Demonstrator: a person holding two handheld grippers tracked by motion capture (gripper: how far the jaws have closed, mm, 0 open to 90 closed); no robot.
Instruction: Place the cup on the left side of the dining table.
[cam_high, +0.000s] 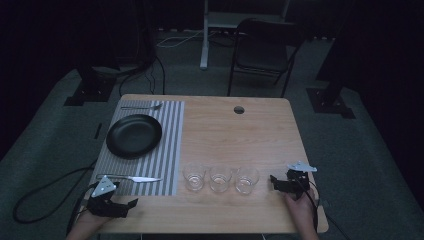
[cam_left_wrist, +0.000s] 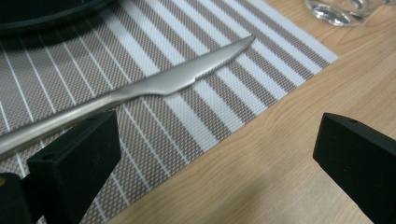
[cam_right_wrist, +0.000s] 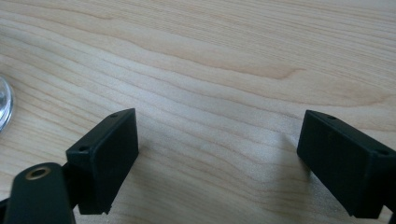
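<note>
My left gripper (cam_high: 117, 204), lower left of the high view, has its jaws spread and empty. The knife (cam_high: 131, 178) lies just above it on the striped placemat (cam_high: 167, 150). My right gripper (cam_high: 283, 184), lower right, is likewise spread beside three glasses (cam_high: 220, 178).

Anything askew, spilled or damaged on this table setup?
Nothing stands out. The black plate sits on the striped placemat with the fork beyond it and the knife on the near side, both lying flat. Three glasses stand upright in a row. Both the left gripper and right gripper are open, holding nothing.
</note>
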